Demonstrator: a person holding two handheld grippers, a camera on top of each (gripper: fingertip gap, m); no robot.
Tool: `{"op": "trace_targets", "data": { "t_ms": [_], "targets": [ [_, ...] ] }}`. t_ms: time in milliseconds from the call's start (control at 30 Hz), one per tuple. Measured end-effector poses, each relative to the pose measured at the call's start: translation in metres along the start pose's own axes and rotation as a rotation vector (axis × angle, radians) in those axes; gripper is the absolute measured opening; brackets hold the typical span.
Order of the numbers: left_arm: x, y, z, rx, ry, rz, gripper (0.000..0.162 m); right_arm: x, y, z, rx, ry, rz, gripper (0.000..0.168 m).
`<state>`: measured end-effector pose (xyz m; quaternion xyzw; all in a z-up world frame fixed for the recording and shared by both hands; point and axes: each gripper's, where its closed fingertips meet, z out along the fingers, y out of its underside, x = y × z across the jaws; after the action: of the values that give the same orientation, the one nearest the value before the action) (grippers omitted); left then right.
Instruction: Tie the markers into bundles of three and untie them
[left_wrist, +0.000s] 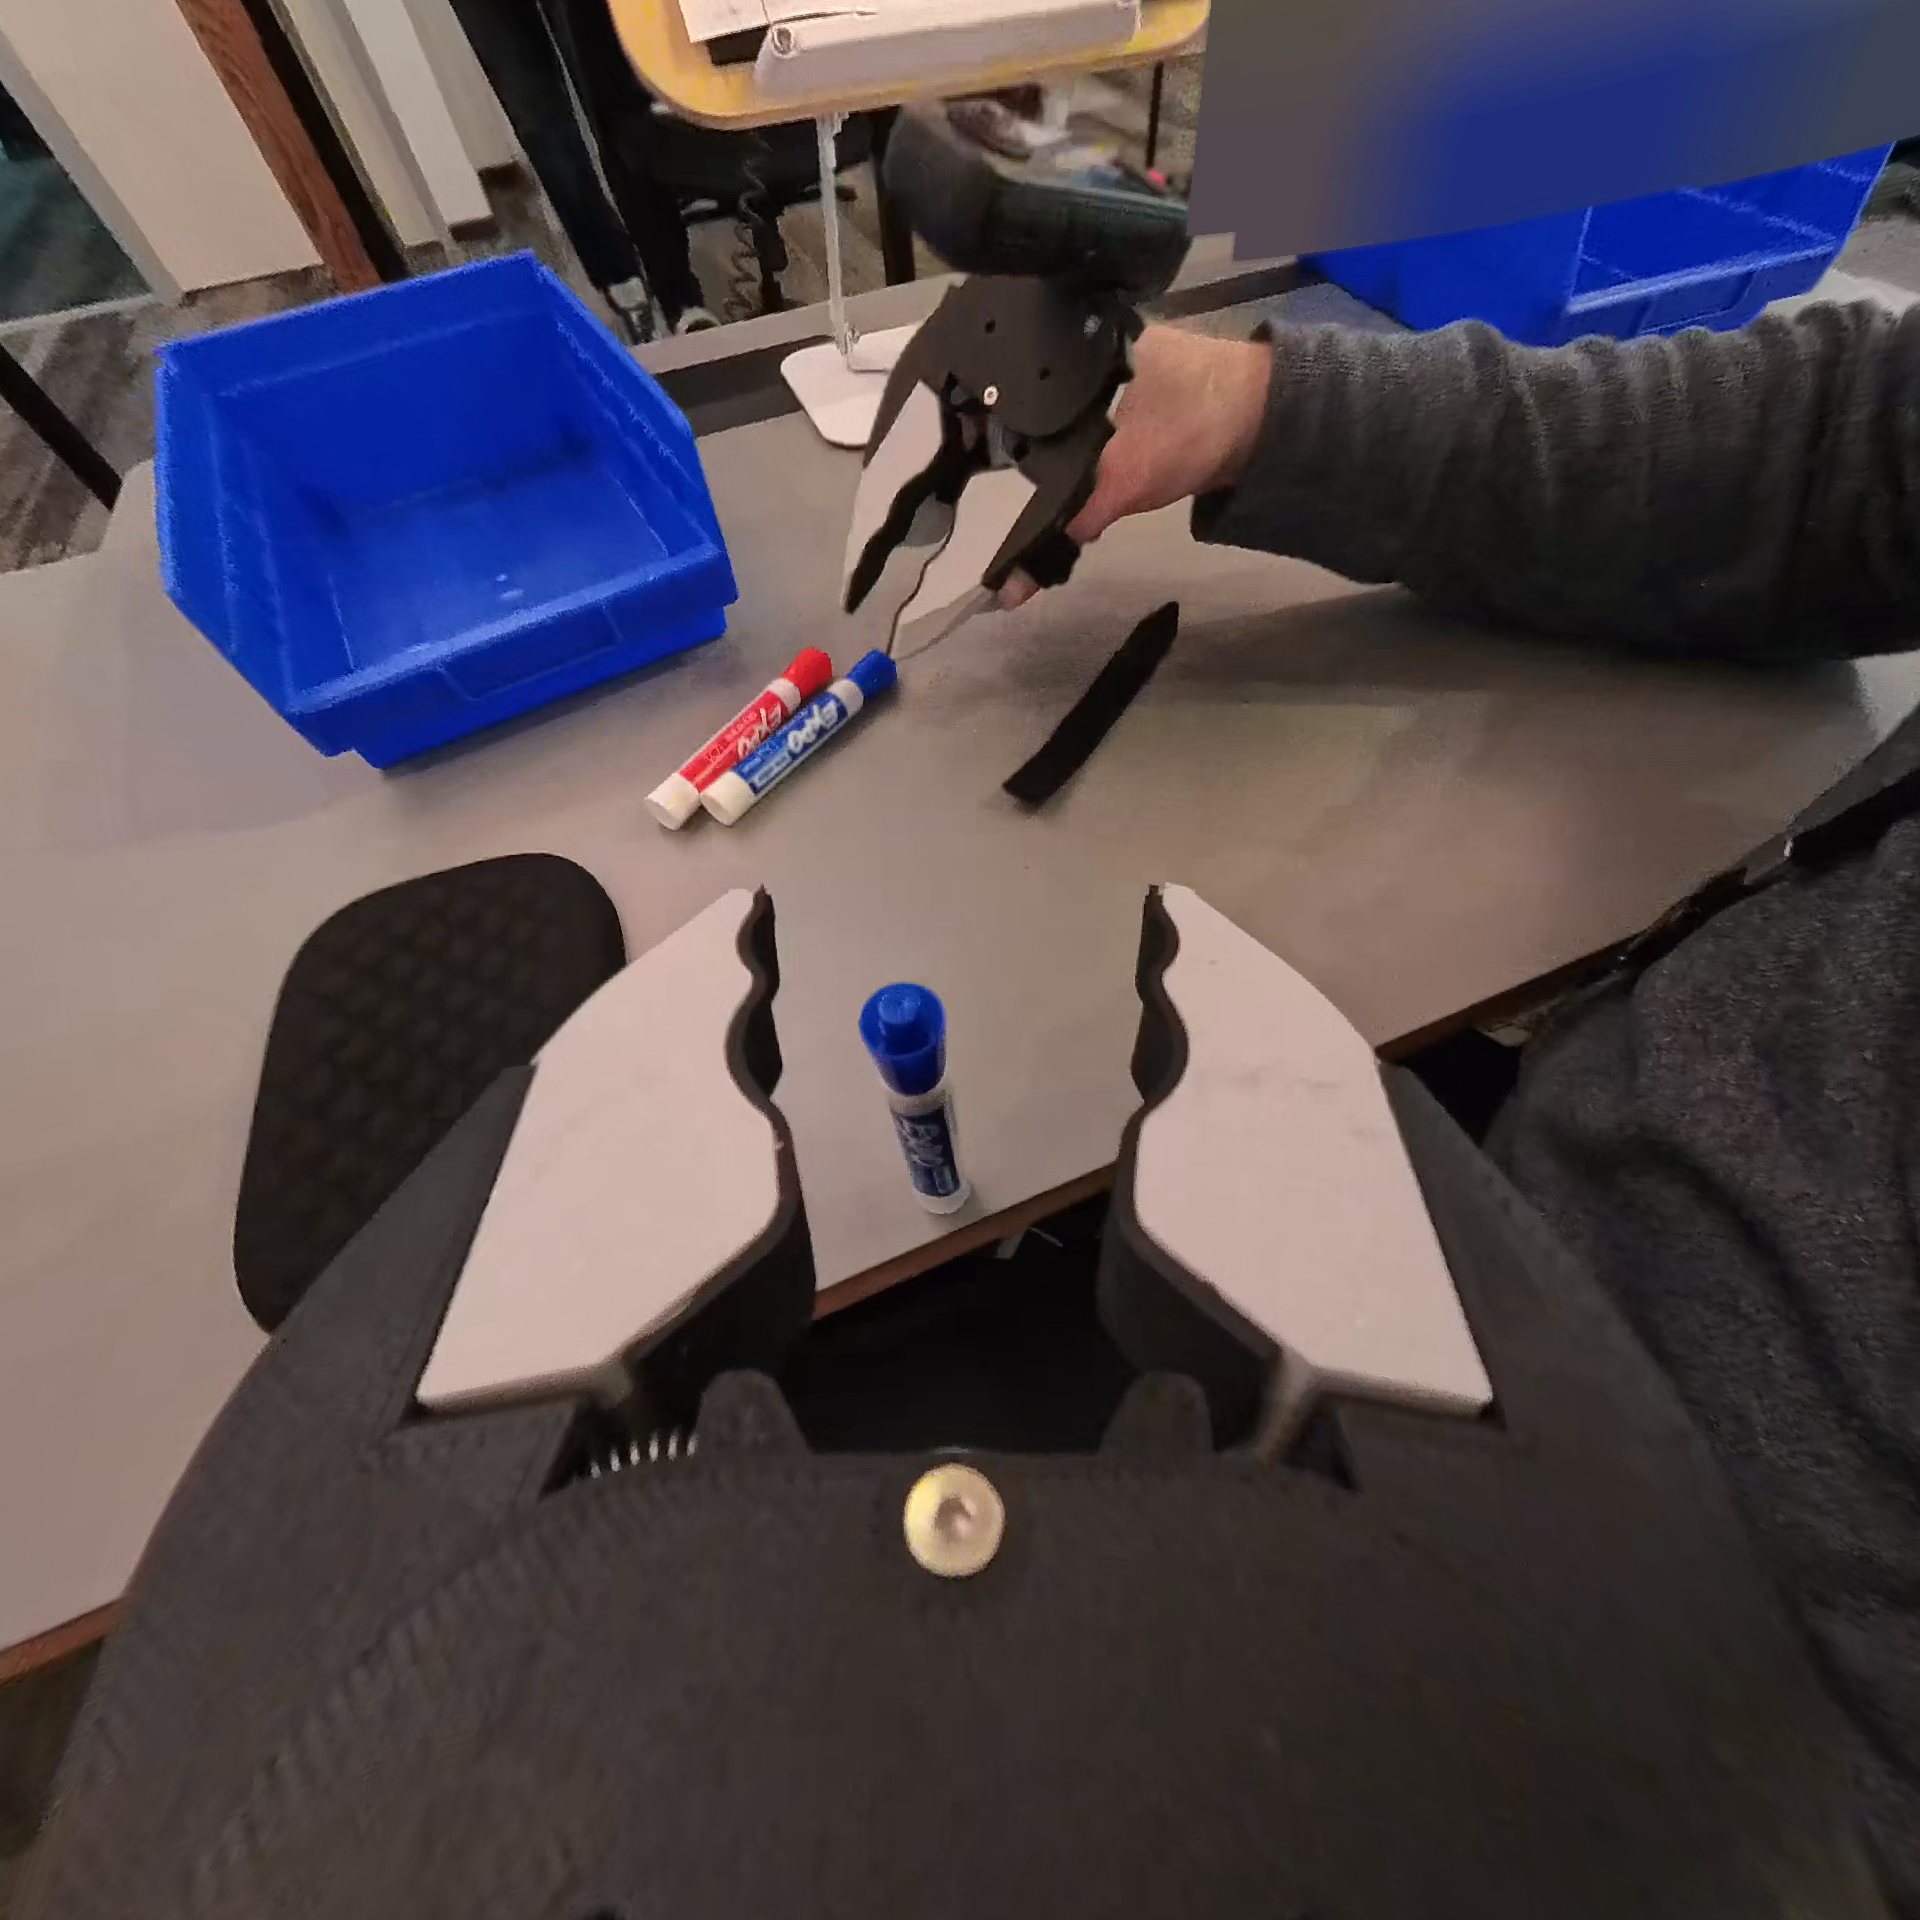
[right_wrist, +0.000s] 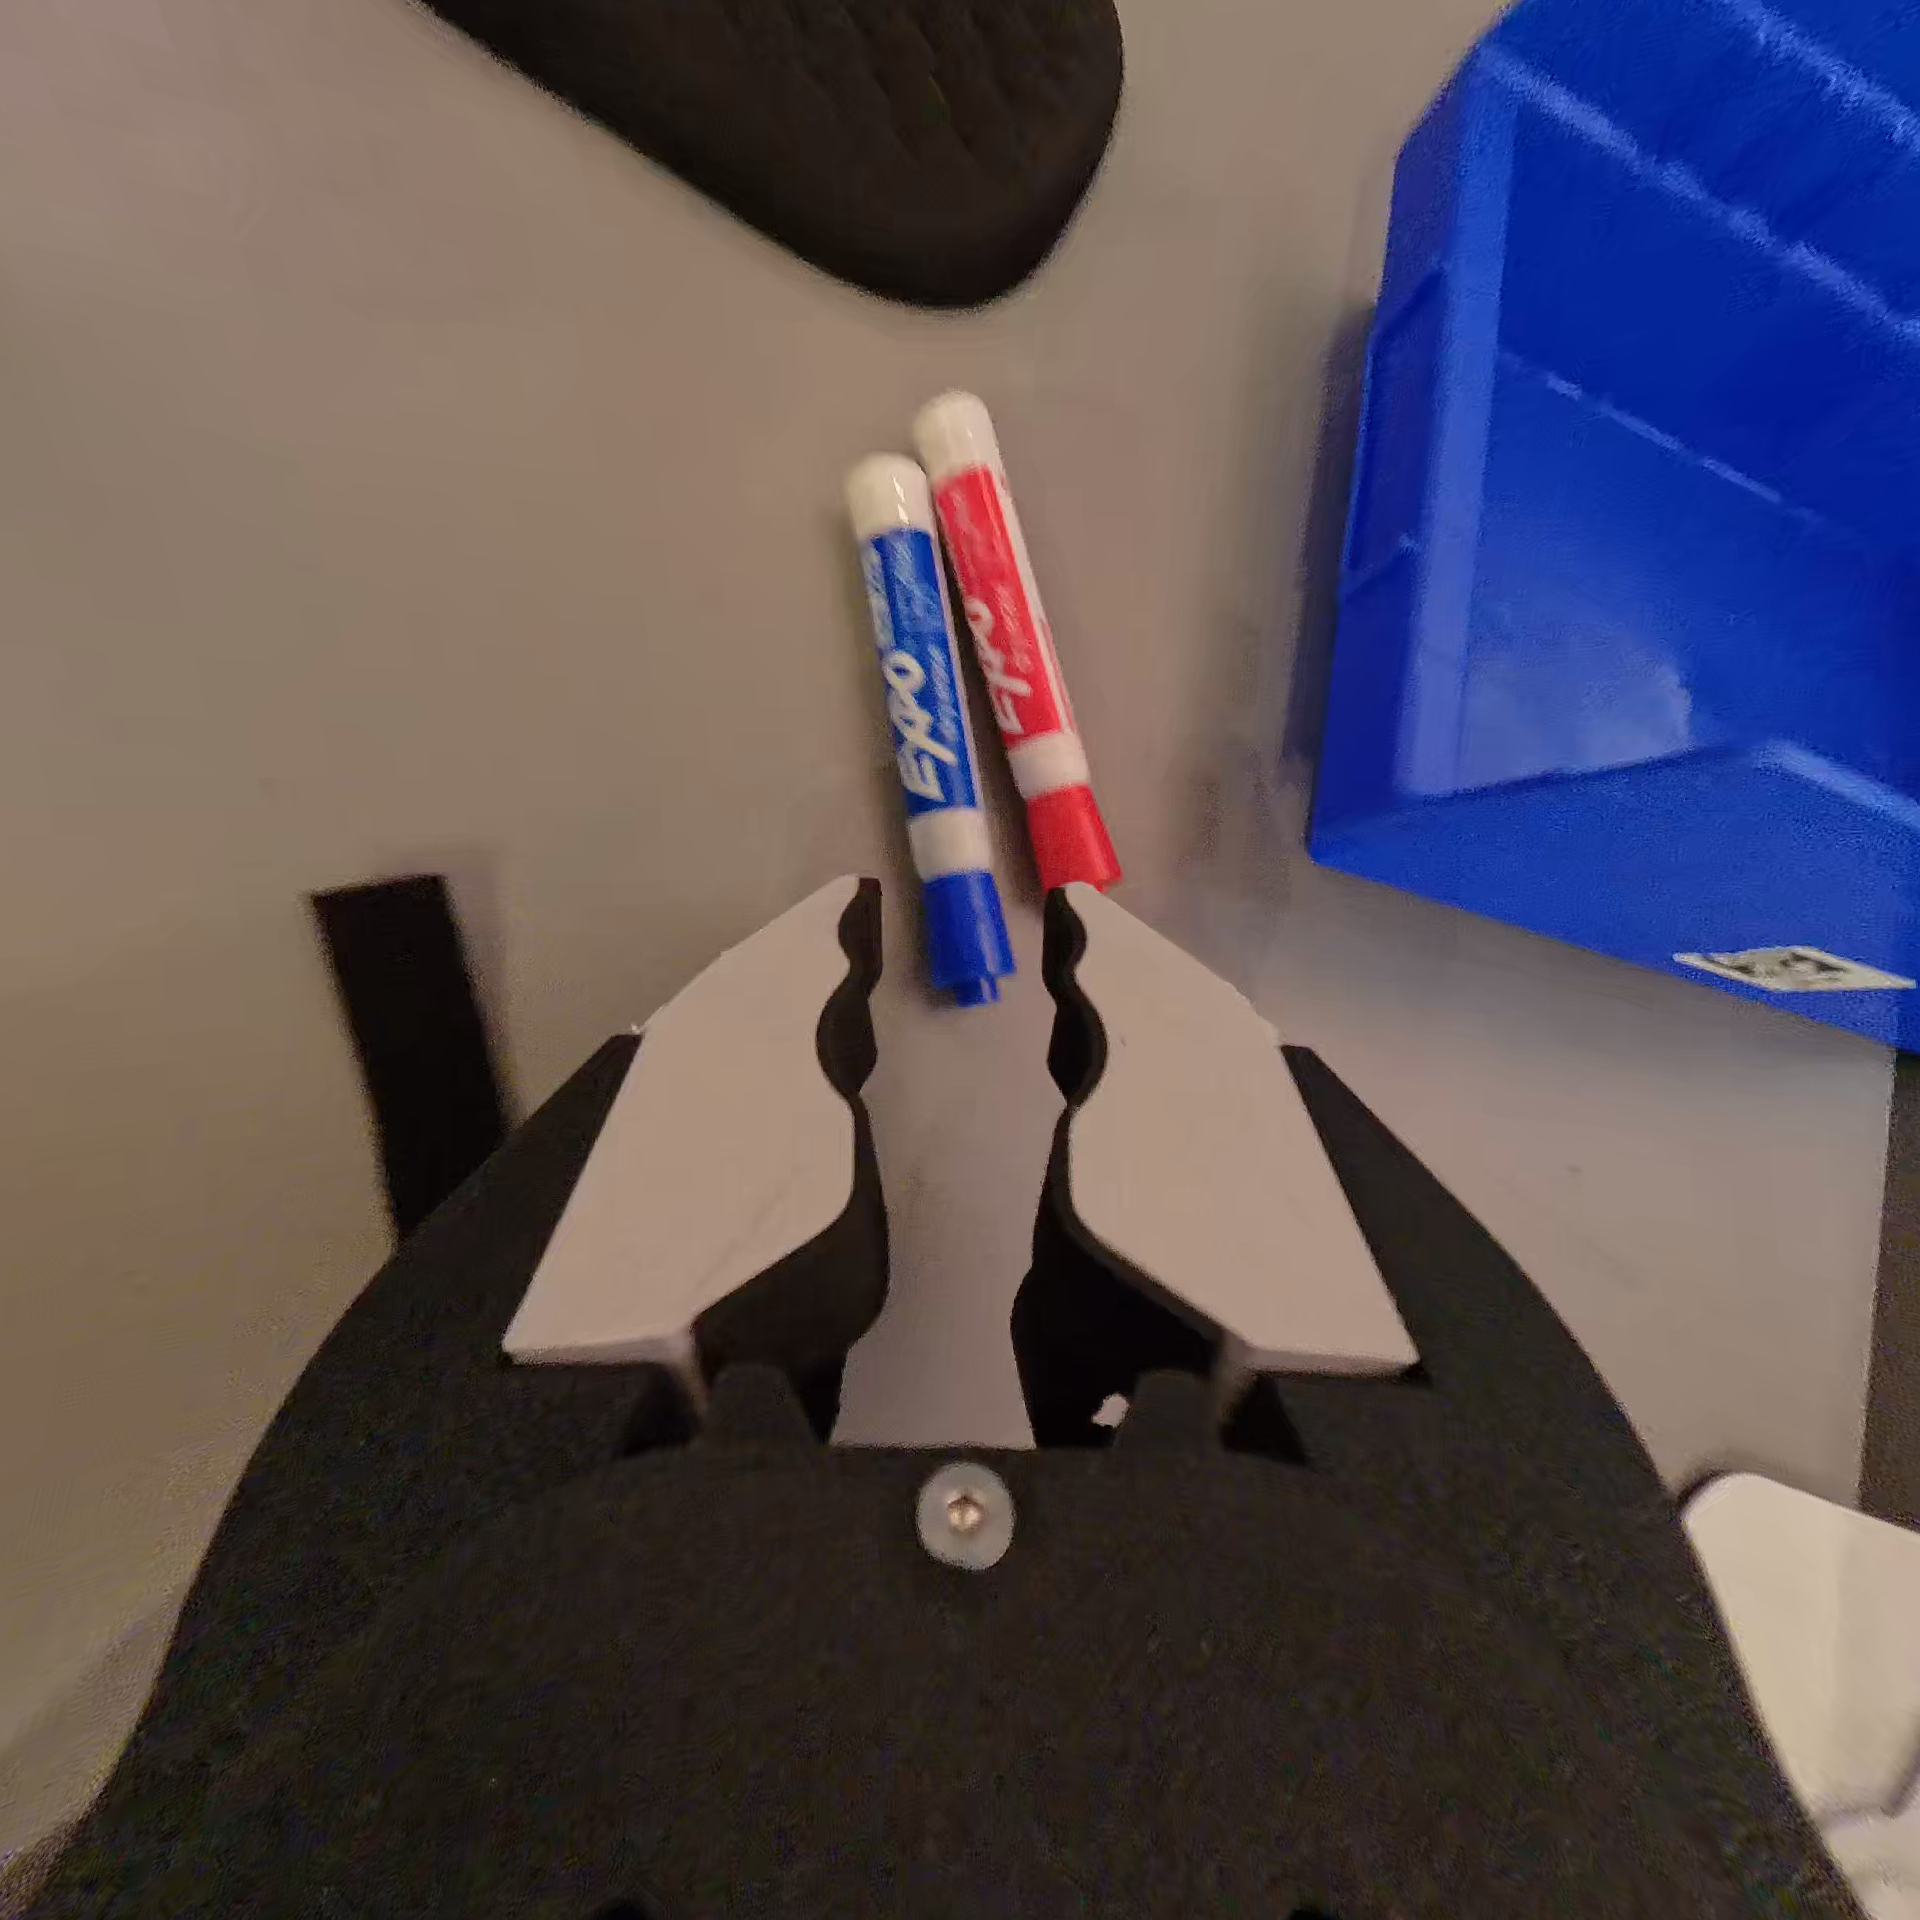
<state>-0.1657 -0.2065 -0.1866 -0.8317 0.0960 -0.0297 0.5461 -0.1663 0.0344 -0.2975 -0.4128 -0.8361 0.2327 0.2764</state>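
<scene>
Jaws of both the left gripper (left_wrist: 951, 997) and the right gripper (right_wrist: 961, 940) stand apart and empty; the three markers lie loose, one blue marker (left_wrist: 914, 1101) well apart from the red marker (right_wrist: 1013, 644) and second blue marker (right_wrist: 925, 717), and the black strap (left_wrist: 1096, 707) is unused, so bundling has not begun.

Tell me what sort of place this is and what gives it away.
Probably an office or lab workspace. A grey table holds whiteboard markers and a blue storage bin, more blue bins stand behind, and carpet with a wooden-topped desk shows farther back.

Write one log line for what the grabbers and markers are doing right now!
left gripper: open, empty | right gripper: open, empty | red marker, blue marker: loose, side by side | lone blue marker: apart | black strap: flat on table
</scene>
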Motion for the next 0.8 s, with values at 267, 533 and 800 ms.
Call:
{"op": "trace_targets", "data": {
  "t_ms": [267, 533, 800],
  "targets": [
    [-0.013, -0.027, 0.014, -0.121, 0.013, 0.149, 0.064, -0.013, 0.011, 0.029, -0.045, -0.15, 0.009, 0.018],
    [-0.052, -0.041, 0.067, -0.335, 0.114, 0.359, 0.057, -0.031, -0.06, -0.015, 0.033, -0.166, -0.155, 0.018],
    [-0.078, -0.009, 0.113, -0.477, 0.205, 0.428, 0.037, -0.042, -0.136, -0.054, 0.162, -0.201, -0.228, 0.018]
  ]
}}
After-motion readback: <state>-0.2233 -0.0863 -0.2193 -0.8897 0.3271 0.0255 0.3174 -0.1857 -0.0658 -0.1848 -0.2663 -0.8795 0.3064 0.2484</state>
